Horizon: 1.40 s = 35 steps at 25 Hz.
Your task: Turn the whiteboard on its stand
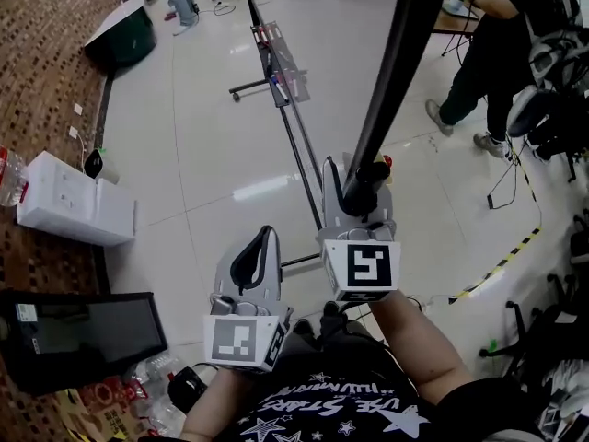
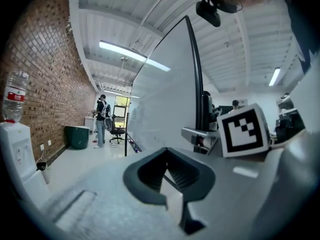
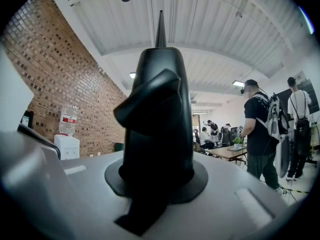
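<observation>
Between the jaws of the right gripper (image 1: 364, 179) sits the black edge of the whiteboard (image 1: 398, 63), and the pads pinch it from both sides; in the right gripper view (image 3: 157, 134) that dark edge fills the middle and rises to a thin point. Just beside it and lower, the left gripper (image 1: 268, 237) holds nothing: its jaws meet at the tips, with only a loop-shaped gap behind them. In the left gripper view (image 2: 170, 184) the pale face of the whiteboard (image 2: 160, 99) stands upright just ahead, near edge-on. From the held edge the board runs away from the person over its stand (image 1: 296, 141), whose thin bars lie on the shiny floor (image 1: 202, 155). A water dispenser (image 1: 75, 203) stands by the brick wall (image 2: 45, 79), near a dark monitor (image 1: 85, 334). A green bin (image 1: 124, 35) lies farther off. A person (image 1: 497, 53) stands at the right.
</observation>
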Tool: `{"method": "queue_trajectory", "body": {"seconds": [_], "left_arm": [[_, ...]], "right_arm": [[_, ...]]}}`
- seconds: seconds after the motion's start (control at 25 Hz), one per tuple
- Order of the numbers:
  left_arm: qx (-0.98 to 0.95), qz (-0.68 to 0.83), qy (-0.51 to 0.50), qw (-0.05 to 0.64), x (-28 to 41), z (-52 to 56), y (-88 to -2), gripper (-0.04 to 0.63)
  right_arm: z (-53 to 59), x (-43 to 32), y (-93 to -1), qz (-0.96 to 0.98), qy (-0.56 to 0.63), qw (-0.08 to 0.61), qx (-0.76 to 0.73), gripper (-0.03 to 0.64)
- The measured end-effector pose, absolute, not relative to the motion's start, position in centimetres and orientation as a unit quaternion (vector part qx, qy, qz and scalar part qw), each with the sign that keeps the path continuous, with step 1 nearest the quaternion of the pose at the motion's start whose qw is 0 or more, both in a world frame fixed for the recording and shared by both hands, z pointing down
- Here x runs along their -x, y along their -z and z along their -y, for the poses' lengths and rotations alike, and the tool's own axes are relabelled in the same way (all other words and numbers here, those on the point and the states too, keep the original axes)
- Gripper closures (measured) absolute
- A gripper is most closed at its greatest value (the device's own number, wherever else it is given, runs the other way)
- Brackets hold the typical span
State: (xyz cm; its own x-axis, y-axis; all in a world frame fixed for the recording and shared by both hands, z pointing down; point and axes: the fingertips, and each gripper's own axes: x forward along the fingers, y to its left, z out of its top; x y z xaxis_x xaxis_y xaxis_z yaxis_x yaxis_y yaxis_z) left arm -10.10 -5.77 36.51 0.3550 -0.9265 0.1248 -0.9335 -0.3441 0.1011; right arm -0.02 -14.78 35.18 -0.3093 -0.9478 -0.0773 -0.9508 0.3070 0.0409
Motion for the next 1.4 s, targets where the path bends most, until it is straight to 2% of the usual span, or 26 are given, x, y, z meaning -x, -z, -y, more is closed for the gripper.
{"method": "queue_trajectory", "body": {"seconds": [0.84, 1.4], "left_arm": [[-0.867, 0.490, -0.015, 0.084, 7.4, -0.8, -35.9, 0.589], [-0.859, 0.507, -0.032, 0.066, 3.6, -7.3, -36.1, 0.589]], "right_arm": [[3.6, -4.9, -35.0, -0.802, -0.036, 0.020, 0.596, 0.531], [-2.6, -5.9, -35.0, -0.806, -0.027, 0.013, 0.591, 0.531]]}}
